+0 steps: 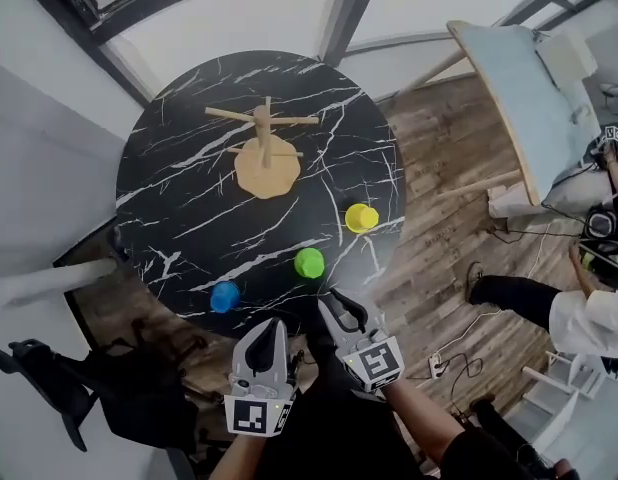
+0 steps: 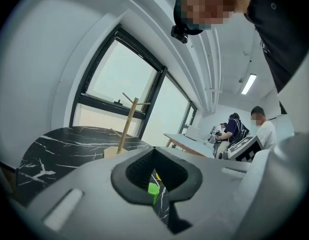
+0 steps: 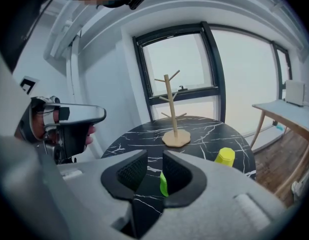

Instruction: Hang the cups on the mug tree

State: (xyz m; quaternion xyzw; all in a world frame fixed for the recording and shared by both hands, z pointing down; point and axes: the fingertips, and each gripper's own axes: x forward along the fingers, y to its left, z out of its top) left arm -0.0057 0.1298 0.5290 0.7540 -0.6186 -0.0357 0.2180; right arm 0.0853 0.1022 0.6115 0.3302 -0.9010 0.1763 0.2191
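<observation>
Left gripper (image 2: 155, 166): jaws fully closed, pads together, nothing in them. Right gripper (image 3: 154, 171): jaws partly open, a clear gap between the ribbed black pads, nothing gripped or touched. Through that gap, in the right gripper view, I see the bright green plastic cup (image 3: 163, 184) on the tabletop ahead. It shows against the inner edge of the right-hand pad, but it sits beyond the jaws, not between them. In the head view both my grippers sit at the near rim of the round black table with white marble veining (image 1: 189, 198). The right one's tips are just short of the green cup. The left one's tips are off the near rim, between the green cup and the blue plastic cup (image 1: 224, 296), touching neither. The yellow plastic cup (image 1: 361, 218) stands further in, right of the green one and well apart from both grippers. The light wooden mug tree with angled pegs on a flat many-sided base (image 1: 266, 158) stands upright toward the far side of the table, well beyond all three cups. All three cups are on the tabletop, none on a peg. The left gripper view shows the green cup low under its closed jaws, with the mug tree up and to the left. Markings I can see: square black-and-white marker patterns on the left cube (image 1: 257, 415) and the right cube (image 1: 379, 363).
</observation>
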